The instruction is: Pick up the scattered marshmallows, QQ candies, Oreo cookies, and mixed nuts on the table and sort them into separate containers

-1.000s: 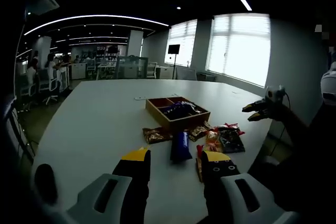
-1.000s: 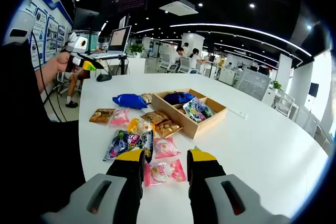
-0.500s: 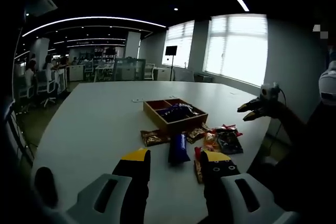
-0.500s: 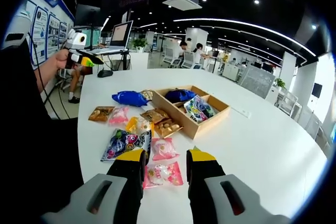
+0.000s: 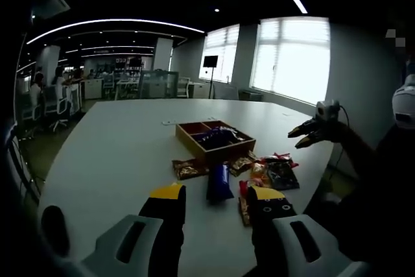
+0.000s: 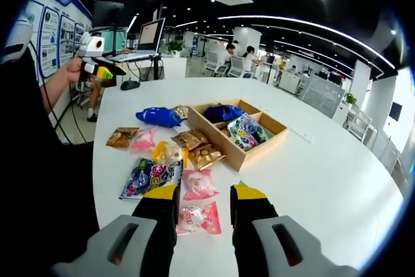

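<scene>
While both grippers stand with jaws apart and empty, the right gripper (image 6: pixel 201 200) has a pink candy bag (image 6: pixel 198 218) between its jaws; light, crinkly, probably slippery, best pinched across its middle.

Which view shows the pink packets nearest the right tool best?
The right gripper view: the pink packets lie lit and close, just beyond the open right tool. The left gripper view shows that end of the pile dim, its colours unclear.
</scene>
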Motion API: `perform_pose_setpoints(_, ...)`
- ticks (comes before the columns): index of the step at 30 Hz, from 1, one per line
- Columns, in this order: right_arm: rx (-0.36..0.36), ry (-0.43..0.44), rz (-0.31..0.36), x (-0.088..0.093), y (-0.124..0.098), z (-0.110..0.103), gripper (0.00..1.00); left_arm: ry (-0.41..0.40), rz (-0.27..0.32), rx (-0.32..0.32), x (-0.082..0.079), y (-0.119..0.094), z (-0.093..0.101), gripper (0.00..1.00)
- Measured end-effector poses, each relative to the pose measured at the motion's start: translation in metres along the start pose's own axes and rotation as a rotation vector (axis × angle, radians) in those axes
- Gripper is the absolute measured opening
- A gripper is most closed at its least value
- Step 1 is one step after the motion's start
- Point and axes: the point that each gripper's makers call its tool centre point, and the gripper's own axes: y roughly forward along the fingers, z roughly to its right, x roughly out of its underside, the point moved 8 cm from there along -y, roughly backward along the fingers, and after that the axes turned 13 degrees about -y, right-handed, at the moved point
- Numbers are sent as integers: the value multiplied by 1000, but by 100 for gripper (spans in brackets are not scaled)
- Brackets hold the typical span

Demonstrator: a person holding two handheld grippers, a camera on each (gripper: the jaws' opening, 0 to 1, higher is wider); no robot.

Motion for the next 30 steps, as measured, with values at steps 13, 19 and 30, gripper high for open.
perform_pose_setpoints(13, -33, -7, -36, 0, 12, 3, 27, -6, -6, 4, 3, 1, 0, 43)
perform_pose_setpoints(19, -48, -8, -54, 1, 16, 3, 27, -11, -6, 5, 4, 0, 0, 43)
perform_pose_setpoints(30, -65, -13, -76, 2, 27, 5, 27, -14, -9, 7, 6, -1, 1, 43)
